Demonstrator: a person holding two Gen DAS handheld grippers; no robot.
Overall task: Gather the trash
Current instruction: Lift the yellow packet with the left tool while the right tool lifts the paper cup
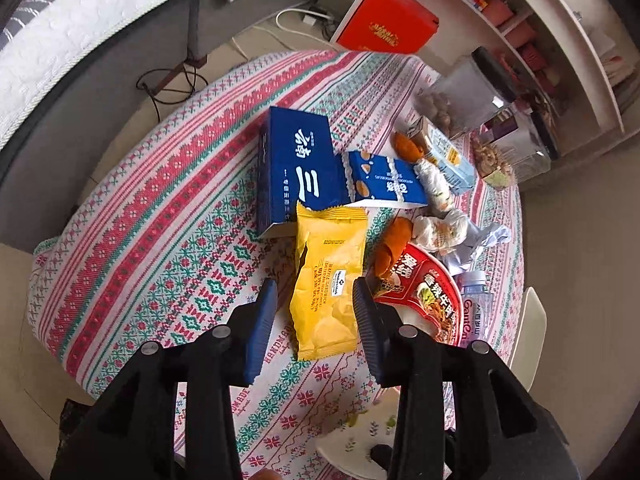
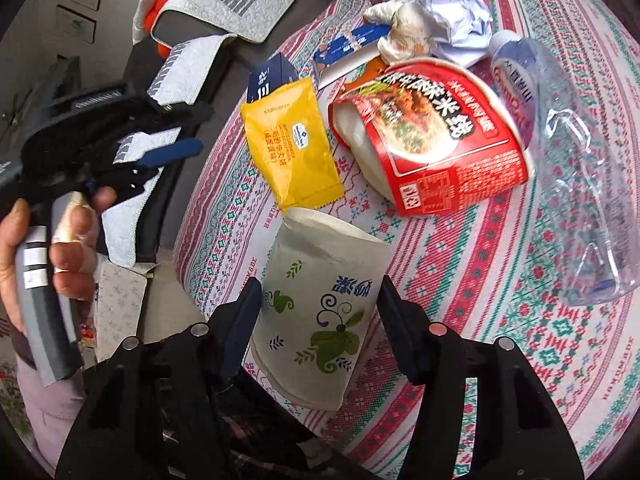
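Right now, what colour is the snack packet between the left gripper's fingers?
Bright yellow. The snack packet shows best in the left wrist view, framed by the left gripper.

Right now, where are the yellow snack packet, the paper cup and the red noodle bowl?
yellow snack packet [image 1: 326, 280], left wrist view, middle of its face.
paper cup [image 2: 320, 316], right wrist view, printed side.
red noodle bowl [image 2: 440, 148], right wrist view, outer wall.

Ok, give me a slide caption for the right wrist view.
Open right gripper straddles a flattened paper cup lying on the patterned tablecloth, beside other trash.
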